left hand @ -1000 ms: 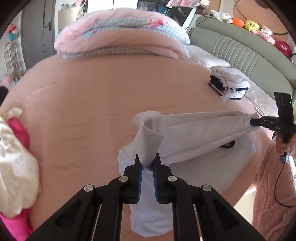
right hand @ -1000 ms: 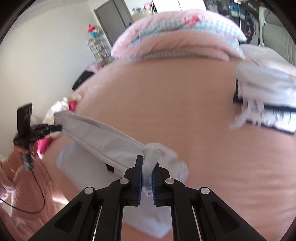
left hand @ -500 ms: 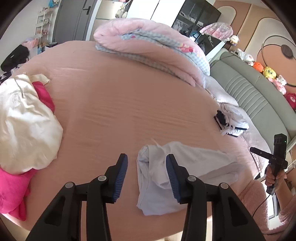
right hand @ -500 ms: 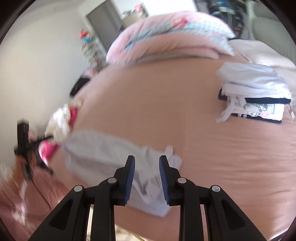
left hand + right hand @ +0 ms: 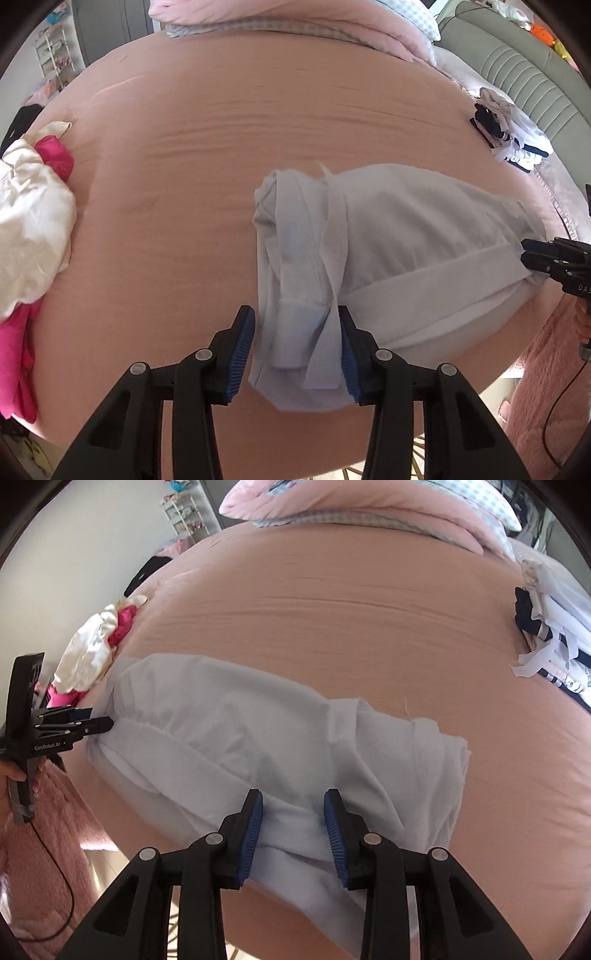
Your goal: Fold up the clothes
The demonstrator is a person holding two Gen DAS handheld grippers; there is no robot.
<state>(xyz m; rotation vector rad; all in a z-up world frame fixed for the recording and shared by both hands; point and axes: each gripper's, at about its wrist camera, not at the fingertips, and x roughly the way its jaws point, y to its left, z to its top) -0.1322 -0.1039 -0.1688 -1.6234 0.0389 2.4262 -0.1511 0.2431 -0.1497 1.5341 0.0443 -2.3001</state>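
Both claws wide, holding nothing: left claw (image 5: 297,339) and right claw (image 5: 293,825) straddle opposite ends of the white garment (image 5: 399,236) at the bed's (image 5: 258,129) near edge.

A pale blue-white cotton garment (image 5: 388,236) lies folded into a loose band across the near edge of the pink bed. Its ends are bunched and creased.

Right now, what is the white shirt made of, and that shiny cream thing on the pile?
The white shirt looks like thin, matte woven cotton: it creases softly and lies flat. The cream garment looks like satin or silk: smooth and glossy, with bright highlights on its folds. The exact fibre cannot be told for either.
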